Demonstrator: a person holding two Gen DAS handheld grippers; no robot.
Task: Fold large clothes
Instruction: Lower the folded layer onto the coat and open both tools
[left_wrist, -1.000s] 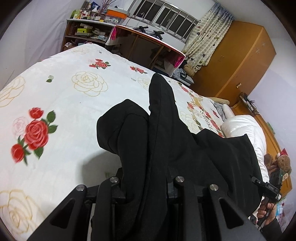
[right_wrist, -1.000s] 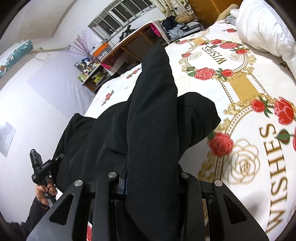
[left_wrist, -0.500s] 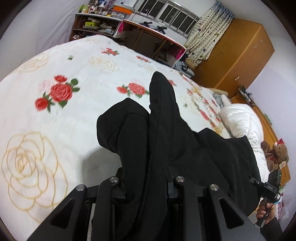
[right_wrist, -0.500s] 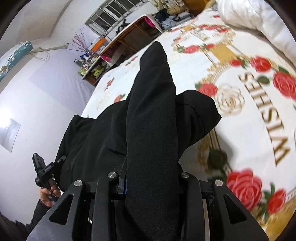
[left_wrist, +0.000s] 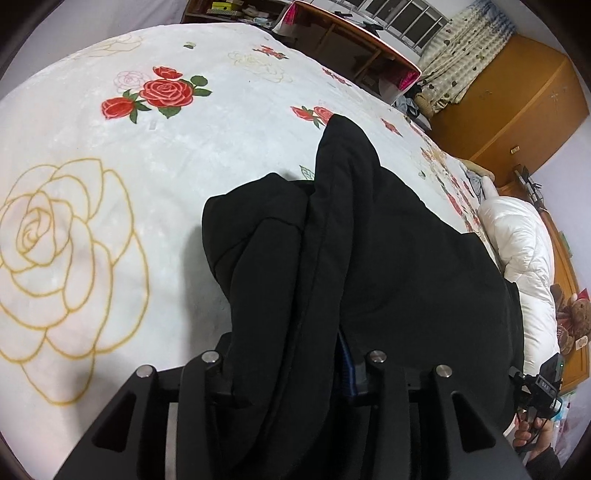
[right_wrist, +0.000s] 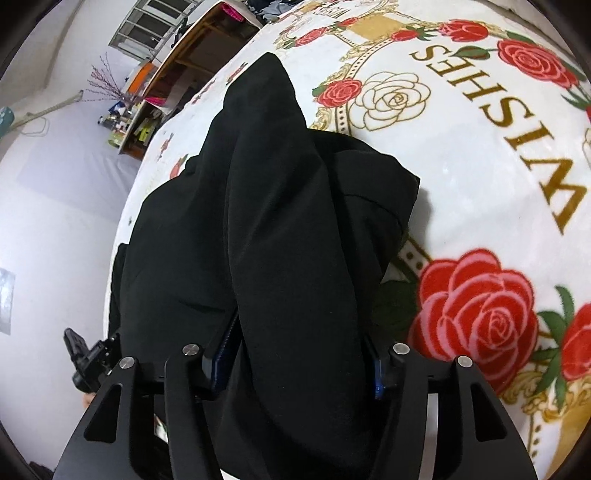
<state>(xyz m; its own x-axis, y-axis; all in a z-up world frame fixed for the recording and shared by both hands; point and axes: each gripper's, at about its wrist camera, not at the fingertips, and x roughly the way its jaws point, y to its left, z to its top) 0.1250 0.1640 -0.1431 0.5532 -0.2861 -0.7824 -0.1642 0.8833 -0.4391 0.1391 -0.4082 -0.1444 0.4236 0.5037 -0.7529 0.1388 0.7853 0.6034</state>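
Holding a big black garment (left_wrist: 369, 236) up off the bed (left_wrist: 110, 192), one edge in each tool. Left gripper (left_wrist: 291, 373) clamped on a thick bunch of the cloth, fingers squeezed in tight with fabric spilling out over both sides. Same story on the right gripper (right_wrist: 295, 369): closed on a fat roll of the same black cloth, blue pads just peeking out either side of it.

Probably gripped at two corners or a hem like this so the piece hangs stretched between the hands and can be laid down flat instead of in a heap. Hard to say what kind of garment, though: too dark, no seams or sleeves readable beyond one stitched edge near the left tool.

Most of the cloth sagging between the two tools, above the rose-print blanket (right_wrist: 480, 155), lower folds looking like they touch or nearly touch it. Can't tell for sure.

White duvet (left_wrist: 524, 258) bunched off at the far side, well apart from the work. Wardrobe (left_wrist: 509, 99) and desk (left_wrist: 354, 40) way back, not in the way.

Guessing early in the fold: nothing creased yet, just carrying and positioning. Main risk, slippery bulk sliding out of a grip.
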